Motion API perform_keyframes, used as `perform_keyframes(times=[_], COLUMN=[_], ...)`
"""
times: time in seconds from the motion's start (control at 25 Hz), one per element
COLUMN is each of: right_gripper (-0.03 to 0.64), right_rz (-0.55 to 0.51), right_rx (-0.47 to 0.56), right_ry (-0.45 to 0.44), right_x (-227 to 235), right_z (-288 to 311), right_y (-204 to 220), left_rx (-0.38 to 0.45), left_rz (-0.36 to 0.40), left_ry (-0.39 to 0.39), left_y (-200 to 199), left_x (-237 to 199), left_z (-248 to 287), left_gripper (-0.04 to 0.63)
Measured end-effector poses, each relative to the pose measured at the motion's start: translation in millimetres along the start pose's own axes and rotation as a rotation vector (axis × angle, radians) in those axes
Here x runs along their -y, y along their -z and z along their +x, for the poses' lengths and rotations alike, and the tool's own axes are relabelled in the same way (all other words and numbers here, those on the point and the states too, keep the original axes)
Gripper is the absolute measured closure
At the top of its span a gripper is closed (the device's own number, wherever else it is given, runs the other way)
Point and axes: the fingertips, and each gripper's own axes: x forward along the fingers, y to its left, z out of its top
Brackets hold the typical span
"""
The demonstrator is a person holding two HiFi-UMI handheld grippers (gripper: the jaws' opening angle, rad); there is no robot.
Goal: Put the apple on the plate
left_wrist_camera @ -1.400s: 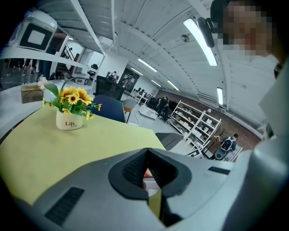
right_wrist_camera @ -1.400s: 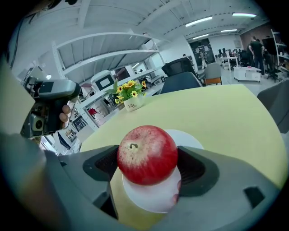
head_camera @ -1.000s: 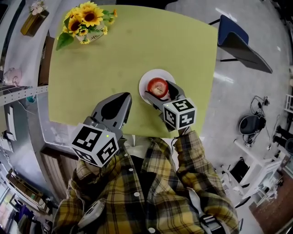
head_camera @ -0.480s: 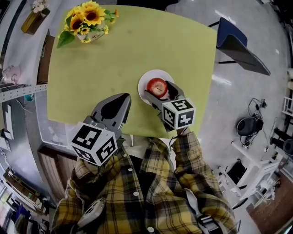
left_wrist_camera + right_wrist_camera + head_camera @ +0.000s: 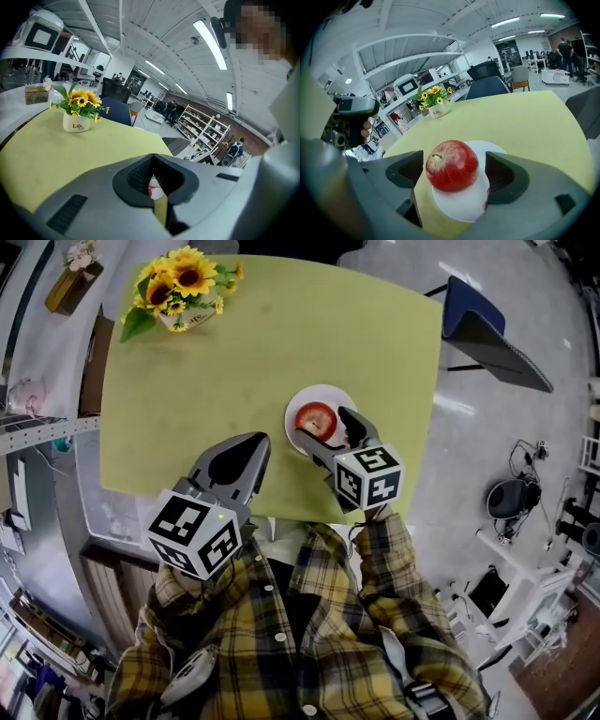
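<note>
A red apple (image 5: 316, 418) stands upright on a small white plate (image 5: 328, 393) near the front right of the yellow-green table (image 5: 234, 362). My right gripper (image 5: 328, 432) is open, one jaw on each side of the apple, with a gap on both sides. In the right gripper view the apple (image 5: 452, 165) sits on the plate (image 5: 464, 206) between the two dark pads. My left gripper (image 5: 251, 446) hangs shut and empty over the table's front edge, left of the plate. In the left gripper view its jaws (image 5: 152, 161) meet.
A pot of sunflowers (image 5: 183, 282) stands at the table's far left corner, also seen as the white pot (image 5: 76, 124). A blue chair (image 5: 478, 320) stands off the table's far right. Shelving (image 5: 37, 427) runs along the left side.
The right gripper's jaws have spread a little away from the apple, which stays on the plate. The left gripper has not moved.
</note>
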Motion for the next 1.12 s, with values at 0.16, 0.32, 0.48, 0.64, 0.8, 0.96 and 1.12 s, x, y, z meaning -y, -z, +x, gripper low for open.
perform_keyframes(times=[0.16,0.32,0.48,0.64,0.8,0.96,1.12], right_gripper=[0.232,0.232,0.232,0.233,0.233,0.236,0.307], right_rz=[-0.01,-0.011,-0.02,-0.035,-0.069,-0.135,-0.171], right_rx=[0.016,0.034,0.047,0.055,0.098,0.195,0.317], right_ry=[-0.003,-0.009,-0.02,-0.031,-0.056,-0.086,-0.081], right_x=[-6.9,-12.3,-21.0,-33.6,-54.2,-79.9,-100.0], right_z=[-5.3,-13.4,-23.8,-36.9,-58.1,-87.6,-121.9], right_y=[-6.9,-13.9,-20.6,-27.5,-45.1,-73.5,-104.6], left_rx=[0.011,0.022,0.044,0.077,0.117,0.148,0.163], left_rz=[0.005,0.013,0.024,0.039,0.049,0.072,0.085], left_ry=[0.006,0.018,0.032,0.048,0.079,0.109,0.139], left_y=[-5.5,-10.0,-18.8,-33.3,-50.0,-63.3,-72.7], left_x=[-0.2,3.4,8.2,13.7,24.8,38.7,52.8], left_z=[-0.8,-1.1,-4.1,-8.7,-13.3,-14.7,-17.6], left_gripper=[0.589,0.589,0.589,0.589,0.589,0.589,0.589])
